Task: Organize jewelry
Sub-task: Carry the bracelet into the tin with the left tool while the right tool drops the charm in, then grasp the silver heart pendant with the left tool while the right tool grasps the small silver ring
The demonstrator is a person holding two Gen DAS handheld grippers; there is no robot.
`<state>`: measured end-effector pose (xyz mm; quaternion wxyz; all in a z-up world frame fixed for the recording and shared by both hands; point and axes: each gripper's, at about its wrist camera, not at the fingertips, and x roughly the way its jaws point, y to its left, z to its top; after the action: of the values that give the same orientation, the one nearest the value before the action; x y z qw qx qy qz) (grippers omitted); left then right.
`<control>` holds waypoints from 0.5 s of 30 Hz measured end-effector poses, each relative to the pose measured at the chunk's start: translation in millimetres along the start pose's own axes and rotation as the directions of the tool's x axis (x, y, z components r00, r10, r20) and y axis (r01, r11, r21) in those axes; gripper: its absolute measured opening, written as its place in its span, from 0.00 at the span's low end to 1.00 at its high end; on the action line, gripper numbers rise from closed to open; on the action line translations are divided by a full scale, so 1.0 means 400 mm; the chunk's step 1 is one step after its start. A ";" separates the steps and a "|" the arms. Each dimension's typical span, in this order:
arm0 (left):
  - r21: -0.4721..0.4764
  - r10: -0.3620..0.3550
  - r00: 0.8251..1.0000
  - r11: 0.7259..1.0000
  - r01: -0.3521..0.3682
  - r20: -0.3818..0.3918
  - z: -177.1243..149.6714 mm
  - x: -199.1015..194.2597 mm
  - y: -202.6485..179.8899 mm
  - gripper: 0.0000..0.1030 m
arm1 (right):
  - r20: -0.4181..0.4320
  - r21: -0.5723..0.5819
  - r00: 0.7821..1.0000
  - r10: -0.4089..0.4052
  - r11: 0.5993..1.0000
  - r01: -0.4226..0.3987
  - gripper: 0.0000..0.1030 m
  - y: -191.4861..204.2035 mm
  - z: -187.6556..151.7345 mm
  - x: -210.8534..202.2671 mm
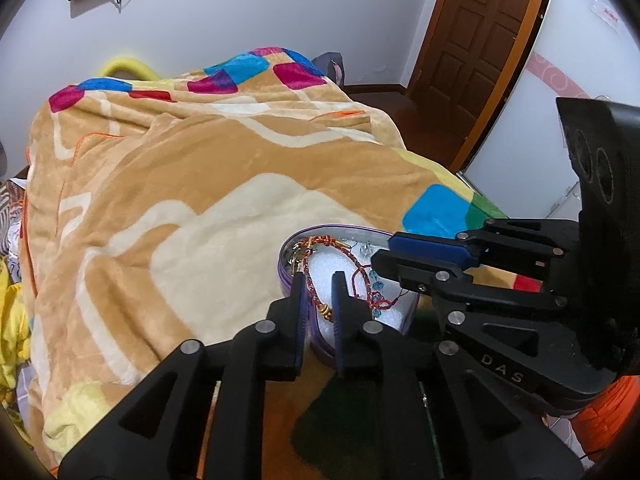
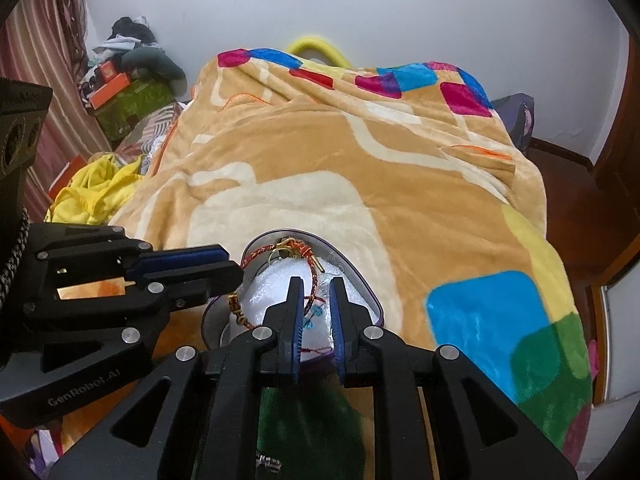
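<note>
A red braided bracelet [image 1: 320, 276] with gold beads is seen lying inside an oval purple-rimmed tin [image 1: 286, 270], on a white padded lining [image 2: 276, 284]. Thin red cords with small blue beads [image 1: 376, 286] are tangled beside it, and a gold ring or clasp [image 2: 282, 249] sits at the tin's far end. The tin rests on a tan fleece blanket [image 1: 168, 184] spread over a bed.

The left gripper [image 1: 319, 278] is held directly over the near half of the tin, its fingers [image 1: 298, 292] spread with the bracelet's cord passing between them — nothing is pinched yet, as far as can be judged. The right gripper [image 2: 315, 280] is likewise poised over the lining, fingers [image 2: 338, 296] apart, with the beaded cord lying in the gap. Each gripper is seen from the other's camera entering from the side, tips close over the tin; from that angle the gap cannot be read reliably.

The step in hand is judged to be the sorting or untangling of the pieces within the tin. For the next move, one cord would need to be singled out and closed on at a free stretch, away from the knot of blue-beaded threads, while the other gripper steadies the tin's rim or the neighbouring piece — a light tin on soft fleece is likely to shift or tip if pulled.

A dark wooden door [image 1: 480, 32] stands beyond the fingers in the left wrist view.
</note>
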<state>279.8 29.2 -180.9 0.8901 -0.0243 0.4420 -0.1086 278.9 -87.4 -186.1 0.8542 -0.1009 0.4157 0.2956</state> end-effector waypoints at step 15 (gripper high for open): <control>-0.007 0.043 0.995 0.999 -0.042 0.092 -0.021 -0.139 -0.019 0.34 | 0.086 -0.009 0.995 -0.058 0.998 0.059 0.29 0.023 -0.014 -0.132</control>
<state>239.5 34.1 -141.5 0.9115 -0.0221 0.4012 -0.0873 244.5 -104.6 -148.4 0.8789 -0.1053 0.3738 0.2771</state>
